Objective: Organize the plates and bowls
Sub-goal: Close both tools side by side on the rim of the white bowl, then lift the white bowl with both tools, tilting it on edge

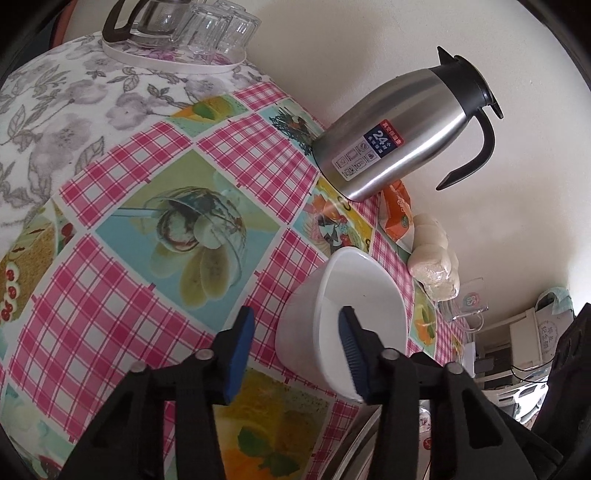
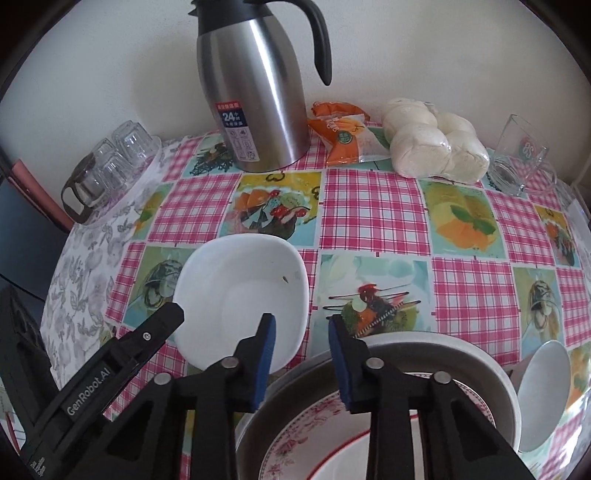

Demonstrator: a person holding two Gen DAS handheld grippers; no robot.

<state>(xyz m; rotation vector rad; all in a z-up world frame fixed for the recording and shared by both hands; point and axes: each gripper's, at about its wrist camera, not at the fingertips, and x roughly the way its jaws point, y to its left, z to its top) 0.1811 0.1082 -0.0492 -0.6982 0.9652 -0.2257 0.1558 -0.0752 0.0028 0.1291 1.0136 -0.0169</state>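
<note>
Your left gripper [image 1: 297, 328] straddles the white bowl's [image 1: 354, 288] rim, fingers not visibly pinching. Your right gripper [image 2: 301, 334], half spread, hovers over stacked plates [image 2: 495, 373] at six o'clock. Checked tablecloth [image 2: 369, 206]; thermos [image 2: 255, 92] at twelve reads "24".

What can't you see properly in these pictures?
- Left wrist view: the near wall of the white bowl is blurred, so whether the left gripper pinches it is unclear.
- Right wrist view: the stacked plates are covered by the right gripper and cut by the bottom edge.
- Left wrist view: the glass teapot is cut by the top edge.
</note>
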